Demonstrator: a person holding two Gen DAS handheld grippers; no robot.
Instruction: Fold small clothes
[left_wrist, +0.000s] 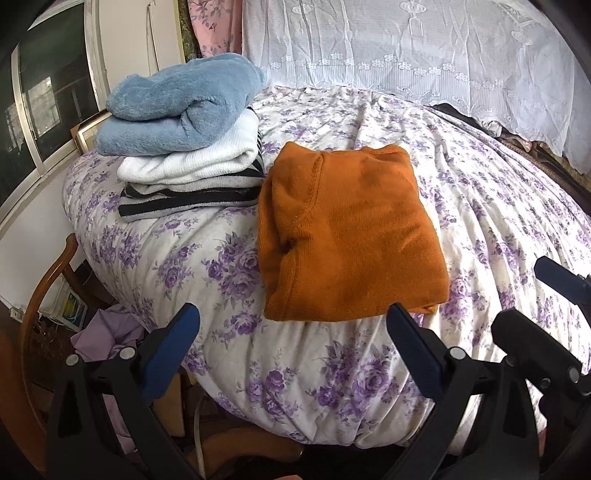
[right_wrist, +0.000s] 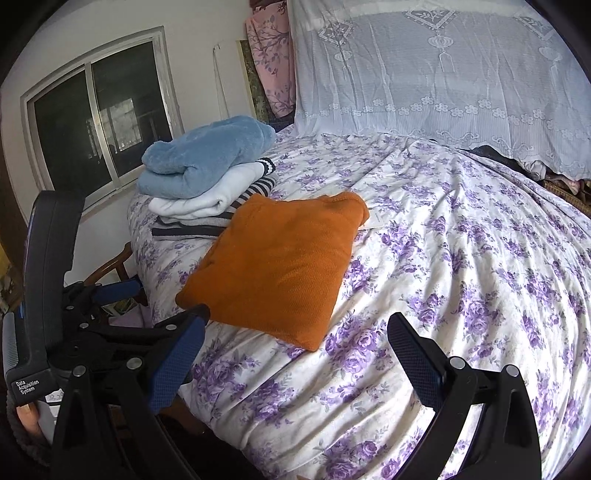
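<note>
On the bed (left_wrist: 332, 387), with its purple-rose floral cover, sits an orange knit top (left_wrist: 347, 236) already folded into a neat rectangle, lying flat near the front edge. Right beside it, toward the window side, is a stack of folded clothes (left_wrist: 184, 147): a fluffy blue piece (right_wrist: 207, 158) on top, a white one (right_wrist: 207, 199) under that, and something black-and-grey striped (right_wrist: 199, 227) at the bottom. From the right wrist view the orange top's corner overlaps or touches the striped piece, hard to say which.

Left tongs (left_wrist: 291, 321) are spread wide, holding nothing, hovering just short of the orange top's near edge, with the right blue pad (left_wrist: 413, 354) close to its bottom corner. Right tongs (right_wrist: 295, 336) are also wide open and empty, off to the right of the top, over bare bedcover. You can see the left tool's body in the right view's left side, so the two are close together.

Back of the scene: a white lace cloth (right_wrist: 443, 81) draped along the head of the bed, a pink floral curtain (right_wrist: 269, 62), a dark window (right_wrist: 99, 122), and a wooden chair (left_wrist: 48, 288) by the bed's corner.
</note>
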